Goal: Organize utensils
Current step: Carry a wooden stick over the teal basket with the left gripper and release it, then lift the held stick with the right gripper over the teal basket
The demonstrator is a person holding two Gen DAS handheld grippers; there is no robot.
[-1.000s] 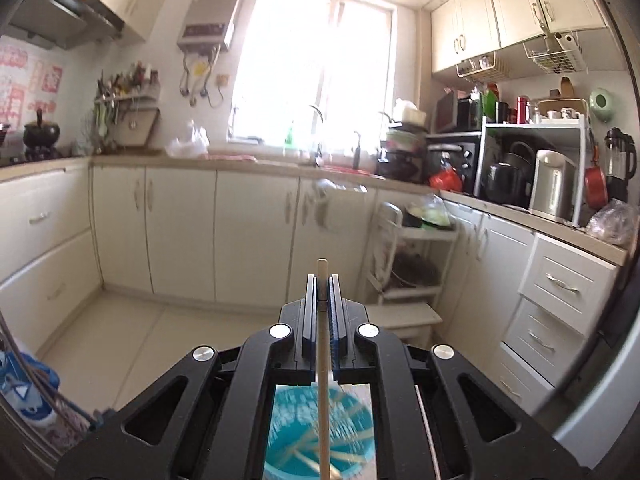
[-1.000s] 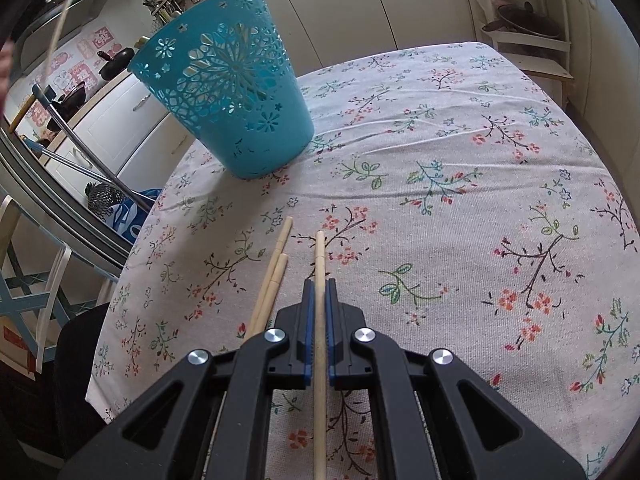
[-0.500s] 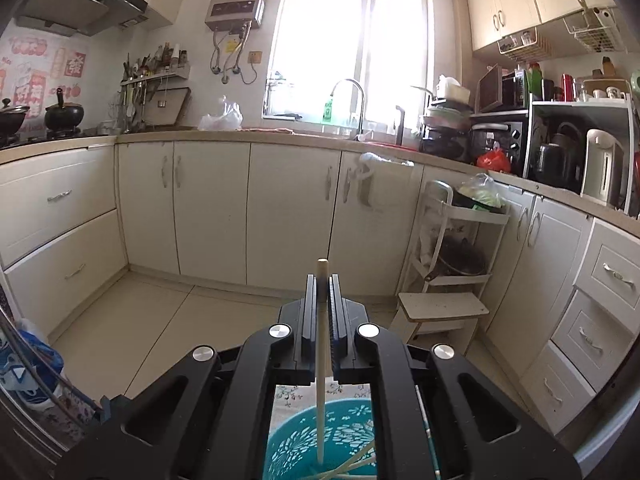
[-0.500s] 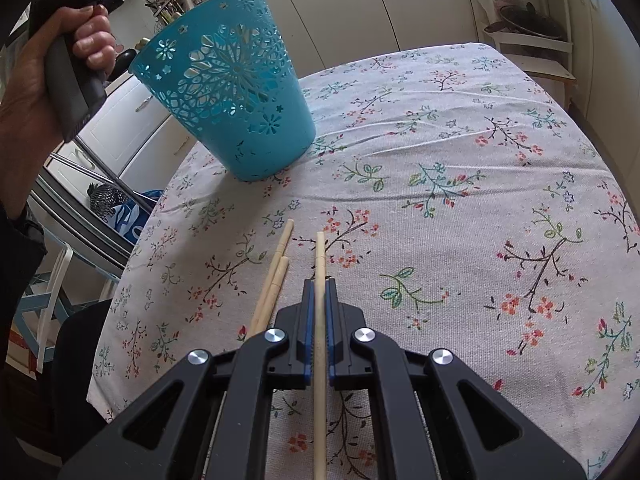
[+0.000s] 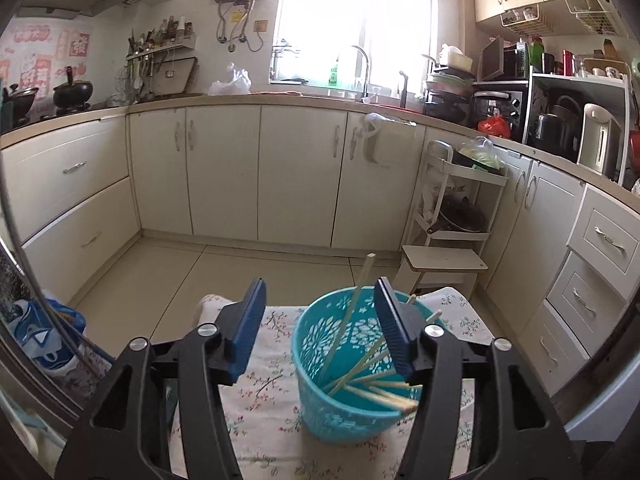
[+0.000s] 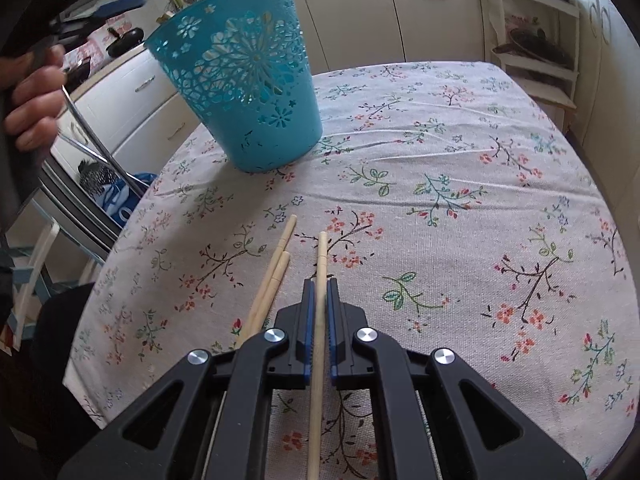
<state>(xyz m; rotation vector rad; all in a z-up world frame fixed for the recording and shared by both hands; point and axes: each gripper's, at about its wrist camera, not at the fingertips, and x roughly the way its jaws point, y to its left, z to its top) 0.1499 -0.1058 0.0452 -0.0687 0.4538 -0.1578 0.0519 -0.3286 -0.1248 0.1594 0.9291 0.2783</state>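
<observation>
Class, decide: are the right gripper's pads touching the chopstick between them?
Touching. The right wrist view shows the right gripper shut on the chopstick, both pads against it.

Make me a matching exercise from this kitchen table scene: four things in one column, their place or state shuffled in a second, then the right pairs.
1. left gripper
2. right gripper
3. turquoise basket
4. two loose chopsticks

A. lying on the floral tablecloth
B. shut on a chopstick
C. jaws opening, nothing between them
D. standing upright, chopsticks inside

Pairs: 1-C, 2-B, 3-D, 4-A
</observation>
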